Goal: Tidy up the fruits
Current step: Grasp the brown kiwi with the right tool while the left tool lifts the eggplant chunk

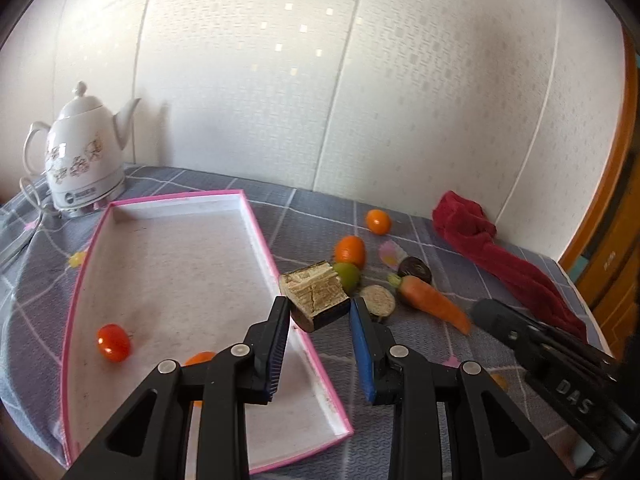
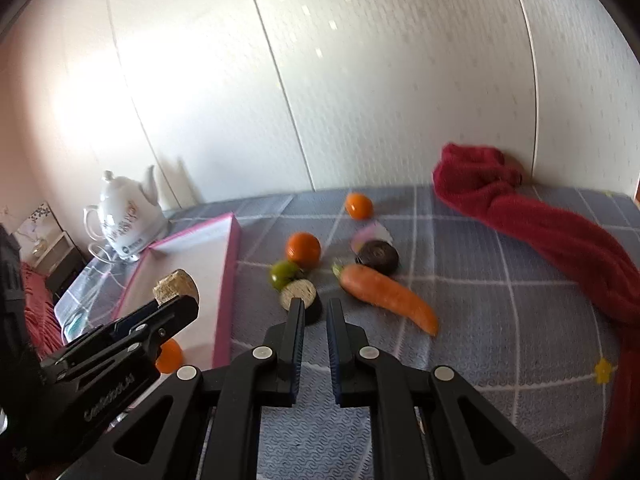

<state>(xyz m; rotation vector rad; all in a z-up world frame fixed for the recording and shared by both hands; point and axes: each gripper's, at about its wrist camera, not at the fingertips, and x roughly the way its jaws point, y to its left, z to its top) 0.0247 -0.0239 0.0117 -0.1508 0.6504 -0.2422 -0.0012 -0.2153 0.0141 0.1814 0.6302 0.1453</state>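
My left gripper (image 1: pixel 320 304) is shut on an eggplant chunk (image 1: pixel 316 294) with pale cut flesh, held above the right rim of the pink-edged white tray (image 1: pixel 256 224); it also shows in the right wrist view (image 2: pixel 176 286). A red tomato (image 1: pixel 113 342) and an orange fruit (image 1: pixel 199 358) lie in the tray. On the cloth lie two oranges (image 2: pixel 303 249) (image 2: pixel 359 205), a green lime (image 2: pixel 285 273), two eggplant slices (image 2: pixel 301 295) (image 2: pixel 377 255) and a carrot (image 2: pixel 390 298). My right gripper (image 2: pixel 316 306) hovers near the closer slice, jaws narrowly apart and empty.
A white kettle (image 1: pixel 82 156) stands behind the tray at the back left. A red towel (image 2: pixel 560 236) lies along the right by the wall. A grey checked cloth (image 2: pixel 500 320) covers the table. A paper cupcake liner (image 1: pixel 390 252) lies among the fruit.
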